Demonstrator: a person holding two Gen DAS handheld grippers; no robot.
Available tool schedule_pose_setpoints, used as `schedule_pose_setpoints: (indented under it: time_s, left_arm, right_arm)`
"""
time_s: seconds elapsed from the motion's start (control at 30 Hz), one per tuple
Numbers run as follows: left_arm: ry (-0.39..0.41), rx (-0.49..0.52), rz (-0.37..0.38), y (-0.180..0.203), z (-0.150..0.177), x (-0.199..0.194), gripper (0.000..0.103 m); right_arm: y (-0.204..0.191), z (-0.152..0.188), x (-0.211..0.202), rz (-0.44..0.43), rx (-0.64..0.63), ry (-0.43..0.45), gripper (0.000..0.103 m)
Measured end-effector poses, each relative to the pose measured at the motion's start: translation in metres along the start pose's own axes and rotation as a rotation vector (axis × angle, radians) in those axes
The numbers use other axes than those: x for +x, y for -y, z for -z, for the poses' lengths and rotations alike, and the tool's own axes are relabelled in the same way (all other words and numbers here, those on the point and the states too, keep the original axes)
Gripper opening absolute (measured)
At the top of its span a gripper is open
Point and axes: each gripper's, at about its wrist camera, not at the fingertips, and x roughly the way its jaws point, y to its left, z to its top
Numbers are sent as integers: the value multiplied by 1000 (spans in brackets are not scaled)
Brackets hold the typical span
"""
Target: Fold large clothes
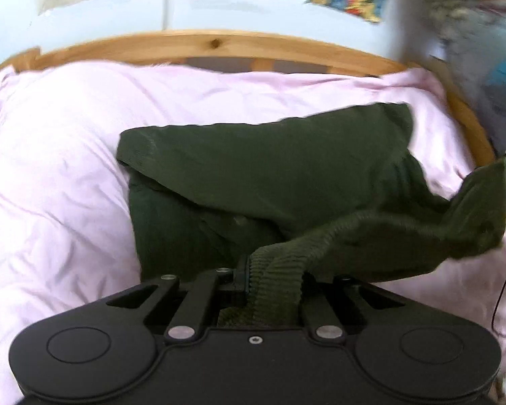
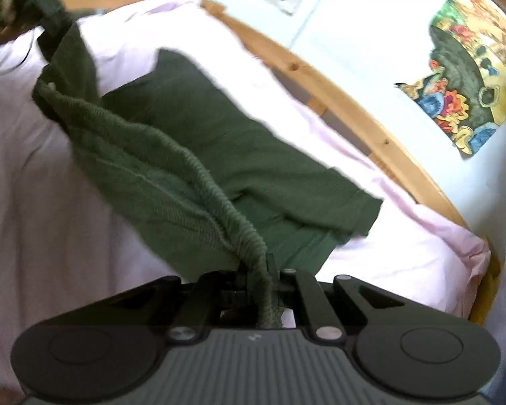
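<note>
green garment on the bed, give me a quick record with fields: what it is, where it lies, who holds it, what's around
item: dark green garment with ribbed hem
surface: pink bedding
state: partly folded, hem edge lifted off the bed
left gripper: shut on the ribbed hem
right gripper: shut on the same hem, other end
hem between grippers: hangs slack
surround: wooden bed frame, colourful pictures on the wall

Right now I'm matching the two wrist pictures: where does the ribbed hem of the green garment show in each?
Left wrist: ribbed hem runs lower centre to right, pinched in the left gripper.
Right wrist: ribbed hem runs diagonally from upper left into the right gripper.
Shared landmark: wooden bed rail.
</note>
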Motion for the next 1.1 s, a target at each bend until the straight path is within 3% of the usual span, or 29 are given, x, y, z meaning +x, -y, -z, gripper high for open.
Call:
schedule_pose_setpoints:
  time_s: [0.1,0.23,0.37,0.4,0.47,0.5,0.53,0.57,0.6,0.63,0.73,0.8,0.9,1.1]
  left_arm:
    - [-24,-62,-39,-18,-30,30,7]
    - [-52,-45,-101,-38,-64,81,8]
    - [-124,-88,-125,-56,-81,125,11]
    - [-135,-112,-122,-61,-82,131,13]
    - [-127,-153,-104,-70,-80,132,19]
    - [-108,-167,-88,-73,-78,127,30]
    - [-82,-181,-61,-79,-77,122,46]
    - [-47,-195,-33,-84,-74,114,54]
    - [-10,-211,-14,-88,-71,107,68]
    - [35,-229,-2,-93,-68,98,82]
    - [164,-285,-8,-103,-56,77,101]
    - [221,-346,-12,-112,-45,67,101]
    - [227,-386,-59,-112,-28,67,101]
    - [172,-321,-96,-85,5,86,95]
  right_arm:
    - [33,-19,37,14,61,5,7]
    - [73,-39,96,57,125,12,8]
    - [93,-46,151,70,188,-19,19]
    - [96,-46,161,74,210,-22,27]
    - [101,-42,166,60,276,-1,32]
    - [102,-38,162,49,308,9,37]
    - [105,-33,158,33,338,29,40]
    - [111,-29,156,14,360,52,57]
    - [115,-23,150,-7,394,80,81]
    - [121,-16,145,-36,437,111,87]
    - [135,1,131,-78,555,180,95]
    - [144,11,120,-68,632,210,103]
    - [147,26,113,-72,676,222,103]
    - [116,32,110,-66,545,205,103]
